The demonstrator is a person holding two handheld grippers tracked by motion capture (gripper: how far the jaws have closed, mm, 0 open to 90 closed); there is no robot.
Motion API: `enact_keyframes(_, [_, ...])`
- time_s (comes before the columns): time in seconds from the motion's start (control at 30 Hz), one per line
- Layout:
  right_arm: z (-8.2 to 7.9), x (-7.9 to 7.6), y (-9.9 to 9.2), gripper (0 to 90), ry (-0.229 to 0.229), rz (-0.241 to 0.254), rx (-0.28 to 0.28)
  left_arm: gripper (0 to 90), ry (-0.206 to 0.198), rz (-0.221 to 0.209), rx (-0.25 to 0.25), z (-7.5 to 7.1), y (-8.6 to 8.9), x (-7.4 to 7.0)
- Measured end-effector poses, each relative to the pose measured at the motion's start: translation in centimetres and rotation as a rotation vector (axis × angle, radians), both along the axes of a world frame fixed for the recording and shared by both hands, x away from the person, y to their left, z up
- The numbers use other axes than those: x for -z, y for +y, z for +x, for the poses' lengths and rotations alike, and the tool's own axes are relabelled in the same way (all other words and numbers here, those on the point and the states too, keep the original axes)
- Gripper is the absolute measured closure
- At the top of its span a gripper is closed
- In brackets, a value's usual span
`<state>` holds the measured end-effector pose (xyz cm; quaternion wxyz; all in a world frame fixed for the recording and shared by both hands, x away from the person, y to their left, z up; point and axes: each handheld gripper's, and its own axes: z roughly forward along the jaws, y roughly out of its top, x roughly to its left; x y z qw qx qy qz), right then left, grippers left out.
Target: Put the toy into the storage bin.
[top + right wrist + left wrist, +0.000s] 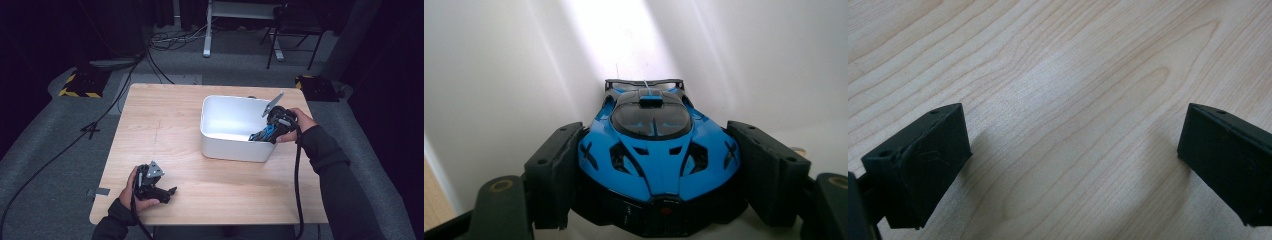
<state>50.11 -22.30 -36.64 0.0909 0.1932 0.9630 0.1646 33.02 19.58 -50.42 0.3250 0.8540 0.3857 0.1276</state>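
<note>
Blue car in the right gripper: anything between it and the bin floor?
Nothing visible. The right gripper is shut on the toy car, already past the rim and inside the white bin. The right gripper view has bare white wall and floor around it.

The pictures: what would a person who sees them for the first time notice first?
The bright blue toy car stands out most: the right tongs are shut on its sides, inside the white tub on the right half of the wooden table. Next comes the contrast with the left tongs, which stand wide open over bare wood near the table's front left corner, with nothing between them.
</note>
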Motion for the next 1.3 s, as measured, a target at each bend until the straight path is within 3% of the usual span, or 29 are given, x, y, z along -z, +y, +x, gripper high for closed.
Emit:
enact_keyframes(0.13, [-0.1,0.1,-0.4,25.8,-0.031,0.039,-0.005,0.6,0.0,0.0,0.0,0.0,0.0,0.0])
enact_keyframes(0.3, [-0.5,0.2,-1.4,25.8,-0.059,0.168,0.043,0.6,0.0,0.0,0.0,0.0,0.0,0.0])
enact_keyframes(0.33, [-0.5,0.2,-1.5,27.2,-0.07,0.179,0.028,0.6,0.0,0.0,0.0,0.0,0.0,0.0])
enact_keyframes(0.43, [-1.1,0.0,-1.8,27.4,-0.09,0.208,0.067,0.6,0.0,0.0,0.0,0.0,0.0,0.0])
enact_keyframes(0.57, [-1.2,-0.1,-1.9,27.4,-0.105,0.22,0.065,0.6,0.001,-0.002,-0.004,0.0,0.0,0.0])
enact_keyframes(0.87, [-1.5,-0.2,-2.2,28.2,-0.148,0.31,0.092,0.7,-0.003,0.001,-0.003,0.0,0.0,0.0])
enact_keyframes(0.9, [-1.6,-0.1,-2.3,27.6,-0.175,0.333,0.095,0.6,-0.003,0.0,-0.002,0.0,0.0,0.0])
enact_keyframes(1.3, [-2.7,-0.3,-1.9,21.2,-0.276,0.371,0.132,0.6,-0.001,-0.001,-0.003,0.0,0.0,0.0])
